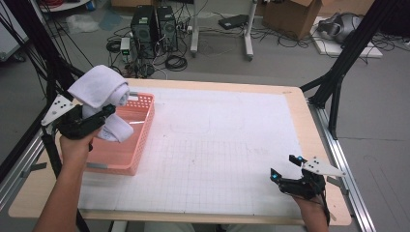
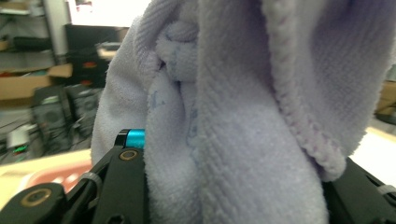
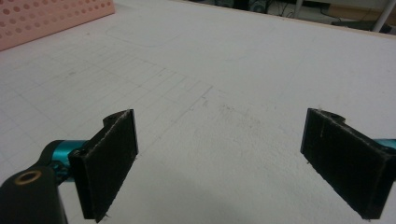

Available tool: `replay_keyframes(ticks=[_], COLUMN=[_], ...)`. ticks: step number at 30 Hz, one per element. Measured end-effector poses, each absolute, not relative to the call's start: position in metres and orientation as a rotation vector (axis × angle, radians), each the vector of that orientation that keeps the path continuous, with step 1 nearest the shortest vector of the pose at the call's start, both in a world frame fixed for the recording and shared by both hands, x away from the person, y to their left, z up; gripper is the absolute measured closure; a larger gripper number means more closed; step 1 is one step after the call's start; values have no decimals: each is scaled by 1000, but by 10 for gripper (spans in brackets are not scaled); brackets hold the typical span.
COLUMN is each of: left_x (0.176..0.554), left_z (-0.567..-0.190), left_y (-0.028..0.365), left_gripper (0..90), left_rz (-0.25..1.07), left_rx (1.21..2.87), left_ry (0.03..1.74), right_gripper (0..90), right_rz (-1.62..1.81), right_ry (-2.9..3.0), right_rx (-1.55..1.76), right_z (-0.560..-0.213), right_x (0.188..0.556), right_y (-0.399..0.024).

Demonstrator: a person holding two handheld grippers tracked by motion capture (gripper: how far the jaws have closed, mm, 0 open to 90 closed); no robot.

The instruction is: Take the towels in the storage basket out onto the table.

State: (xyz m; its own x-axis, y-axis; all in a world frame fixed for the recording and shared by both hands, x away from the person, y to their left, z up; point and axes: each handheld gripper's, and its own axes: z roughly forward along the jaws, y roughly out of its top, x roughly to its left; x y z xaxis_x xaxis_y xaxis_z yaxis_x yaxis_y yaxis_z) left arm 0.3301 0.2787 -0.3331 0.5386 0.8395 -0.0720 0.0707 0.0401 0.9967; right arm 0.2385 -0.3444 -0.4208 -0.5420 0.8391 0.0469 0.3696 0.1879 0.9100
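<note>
While the high view looks down on the table point(image 1: 232, 145), the left gripper point(image 1: 104, 116) holds a rolled white towel point(image 1: 99, 87) above the pink perforated basket point(image 1: 140, 135) at the table's left edge, one loose end of the cloth drooping toward the basket's inside; the right gripper point(image 1: 285, 166) rests near the front right corner, its jaws standing wide with nothing between them. Seen from the left gripper view, the towel point(image 2: 233, 116) bulges between the black jaws, which press on its folded terry bulk at a middling width. Across the right gripper view, the two pads point(image 3: 112, 158) stand far apart over the bare gridded mat. I judge the towel light, soft and floppy, best gripped across the thick middle of the roll so that it does not unroll.
</note>
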Motion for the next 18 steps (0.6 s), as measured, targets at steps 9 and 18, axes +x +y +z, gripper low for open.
replay_keyframes(ticks=[9, 18], left_x=[325, 321], left_z=[-322, -306], left_y=[248, 211], left_gripper=[540, 539], left_rz=[629, 561], left_rx=[1440, 1455], left_ry=[696, 564], right_gripper=[99, 100], right_rz=[1338, 1337], right_ry=[2003, 2008], right_rx=[1116, 1111], right_z=[-420, -420], right_x=[238, 238], right_y=[-343, -343])
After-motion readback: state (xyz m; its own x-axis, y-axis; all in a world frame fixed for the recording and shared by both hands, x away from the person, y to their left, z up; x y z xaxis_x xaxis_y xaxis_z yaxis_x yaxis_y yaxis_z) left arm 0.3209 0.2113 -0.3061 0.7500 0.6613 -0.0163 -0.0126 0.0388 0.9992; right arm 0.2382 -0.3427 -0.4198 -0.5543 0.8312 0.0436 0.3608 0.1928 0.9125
